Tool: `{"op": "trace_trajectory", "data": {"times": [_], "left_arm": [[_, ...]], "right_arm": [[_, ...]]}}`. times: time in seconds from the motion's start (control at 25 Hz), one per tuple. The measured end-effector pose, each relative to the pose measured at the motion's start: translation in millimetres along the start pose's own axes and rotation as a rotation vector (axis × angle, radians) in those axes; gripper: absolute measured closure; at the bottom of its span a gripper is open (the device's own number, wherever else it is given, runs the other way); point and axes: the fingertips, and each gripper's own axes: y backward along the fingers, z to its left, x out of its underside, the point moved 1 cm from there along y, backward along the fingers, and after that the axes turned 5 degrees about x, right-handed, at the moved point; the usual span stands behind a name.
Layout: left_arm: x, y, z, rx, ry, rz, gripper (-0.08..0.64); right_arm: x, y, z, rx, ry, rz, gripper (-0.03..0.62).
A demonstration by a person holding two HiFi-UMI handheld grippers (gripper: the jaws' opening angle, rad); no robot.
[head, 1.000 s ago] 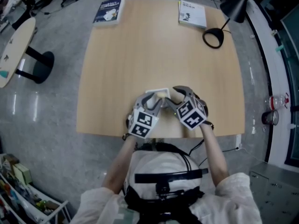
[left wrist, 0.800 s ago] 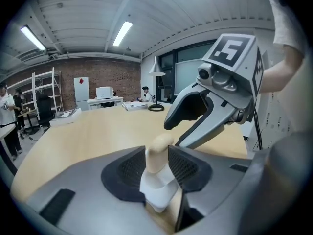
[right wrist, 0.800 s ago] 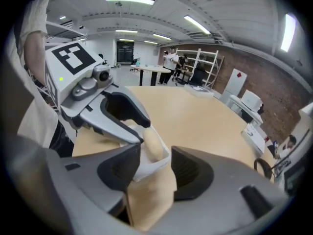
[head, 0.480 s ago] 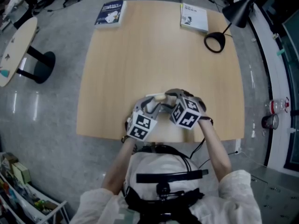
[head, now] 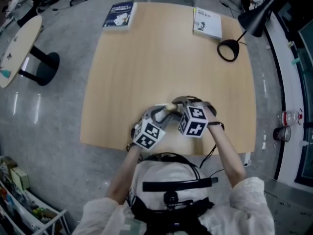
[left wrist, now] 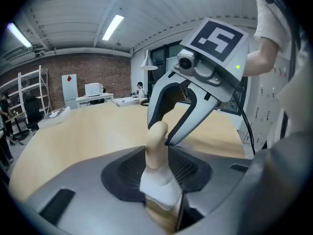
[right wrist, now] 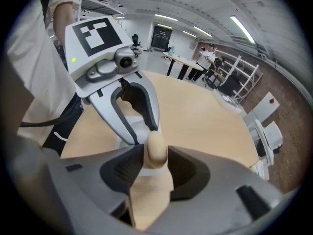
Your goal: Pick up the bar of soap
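The bar of soap is held off the tabletop near its front edge, caught between both tools at once. The left gripper has its jaws clamped on the lower part of the soap, where a white wrapper clings to it. The right gripper has just been closing its jaws, and their pads now sit against the bar's rounded bare end. The likely trouble is a fumbled handover. The right jaws hold only the curved tip, so if the left lets go before that bite is firm, the smooth bar could slip out and drop onto the tabletop or over its edge. The wrapper could also slide on the soap under the left jaws, or the two tools could twist the bar against each other. The left gripper view shows the wrapper and how far the soap stands up out of the left jaws. The right gripper view shows the pads meeting the tip on both sides. Only the head view shows how close the work is to the table's edge, with two books and a lamp base well apart at the far side.
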Motion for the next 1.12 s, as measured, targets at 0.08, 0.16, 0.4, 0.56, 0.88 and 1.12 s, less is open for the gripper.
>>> {"op": "trace_trajectory", "data": {"times": [0.08, 0.16, 0.4, 0.56, 0.88, 1.12], "left_arm": [[1.0, -1.1, 2.7, 0.002, 0.006, 0.003, 0.404], [0.4, 0.1, 5.3, 0.0, 0.01, 0.004, 0.405], [-0.9, 16.1, 21.3, -0.063, 0.044, -0.035, 0.405], [5.6, 21.4, 29.2, -0.091, 0.085, -0.035, 0.405], [6.9, 27.1, 28.4, -0.1, 0.118, -0.053, 0.405], [-2.1, 39.5, 33.5, -0.147, 0.185, -0.123, 0.405]], "right_arm": [[0.3, -3.0, -2.2, -0.01, 0.017, 0.004, 0.436], [-0.9, -4.8, -3.6, -0.021, 0.021, 0.0, 0.436], [-3.3, -14.7, -1.8, -0.039, 0.038, 0.001, 0.46], [-5.6, -17.3, -0.2, -0.042, 0.022, -0.009, 0.462], [-6.1, -26.2, 2.4, -0.028, -0.032, -0.017, 0.466], [0.8, -17.9, -3.6, 0.044, -0.17, -0.086, 0.472]]}}
